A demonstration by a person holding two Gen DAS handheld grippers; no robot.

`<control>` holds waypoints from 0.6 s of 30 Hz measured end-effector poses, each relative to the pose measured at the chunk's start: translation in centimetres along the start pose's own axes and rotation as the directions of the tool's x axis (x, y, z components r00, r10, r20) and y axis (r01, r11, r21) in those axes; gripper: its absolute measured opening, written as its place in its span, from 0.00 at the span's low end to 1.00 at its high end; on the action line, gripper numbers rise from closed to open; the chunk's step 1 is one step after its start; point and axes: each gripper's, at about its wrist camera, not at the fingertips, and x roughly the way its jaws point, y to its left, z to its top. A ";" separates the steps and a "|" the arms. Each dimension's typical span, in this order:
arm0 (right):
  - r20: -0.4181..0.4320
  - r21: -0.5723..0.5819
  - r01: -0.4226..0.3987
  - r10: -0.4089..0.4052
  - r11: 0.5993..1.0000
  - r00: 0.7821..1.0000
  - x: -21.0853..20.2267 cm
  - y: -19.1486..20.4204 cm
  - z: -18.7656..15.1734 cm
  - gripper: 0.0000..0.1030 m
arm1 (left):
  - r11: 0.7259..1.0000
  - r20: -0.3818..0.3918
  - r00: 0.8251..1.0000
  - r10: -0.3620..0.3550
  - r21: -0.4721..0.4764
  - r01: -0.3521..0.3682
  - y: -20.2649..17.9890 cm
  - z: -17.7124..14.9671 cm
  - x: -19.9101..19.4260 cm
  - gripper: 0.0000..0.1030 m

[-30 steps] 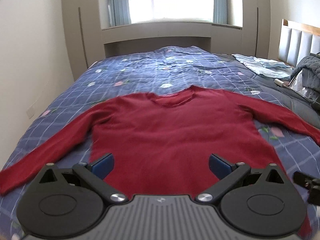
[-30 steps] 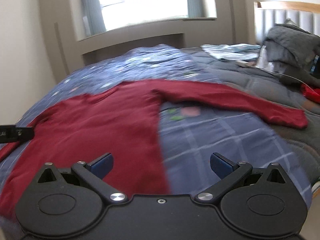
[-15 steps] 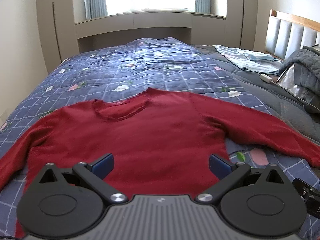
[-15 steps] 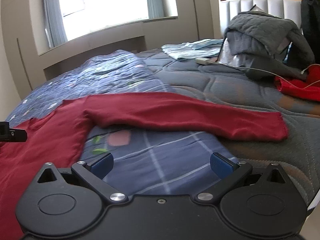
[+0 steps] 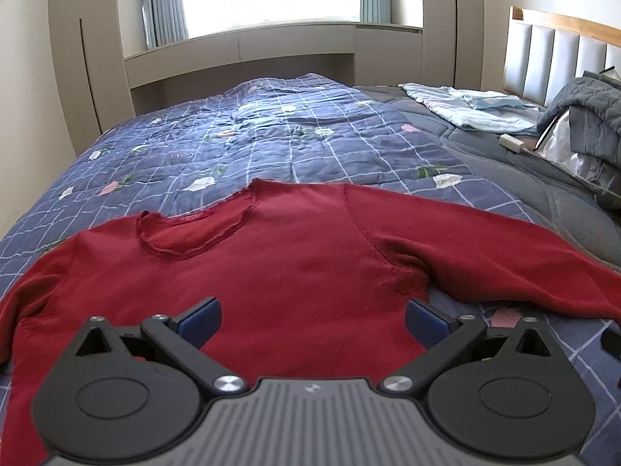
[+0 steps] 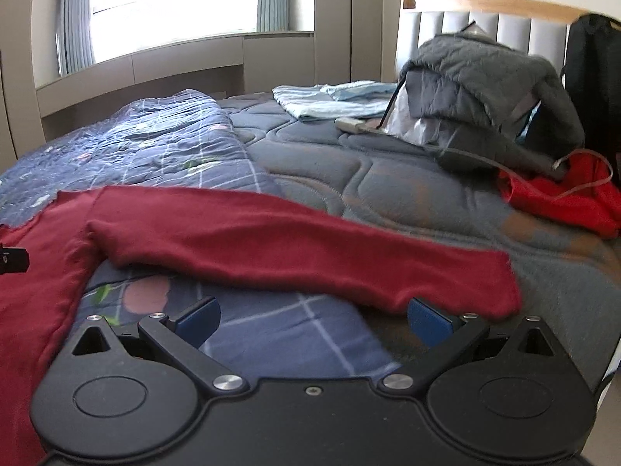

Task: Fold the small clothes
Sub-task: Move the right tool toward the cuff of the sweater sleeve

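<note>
Daylight from the window falls across the bed (image 5: 516, 178), where a blue checked quilt (image 5: 271, 136) carries a dark red sweater (image 5: 295, 272) lying flat, neckline toward the window. Over the sweater's body the left gripper (image 5: 313, 320) hovers level, jaws spread wide and holding nothing. Off to the sweater's right side, the right gripper (image 6: 313, 317) is just as wide and empty, poised low beside the outstretched sleeve (image 6: 310, 248). No writing is legible anywhere. Beyond the sleeve sits a grey padded jacket (image 6: 489, 89).
</note>
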 end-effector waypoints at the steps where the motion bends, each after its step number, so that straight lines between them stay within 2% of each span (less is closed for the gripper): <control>1: 0.003 -0.005 0.007 -0.007 1.000 1.000 0.2 0.0 0.2 1.00 | 1.000 -0.004 1.000 0.002 0.003 -0.002 -0.2 0.0 0.4 1.00; 18: -0.007 -0.028 0.052 -0.053 0.998 0.999 2.9 -0.9 0.8 1.00 | 1.000 -0.057 0.998 0.010 -0.009 -0.011 -1.1 -1.3 4.6 1.00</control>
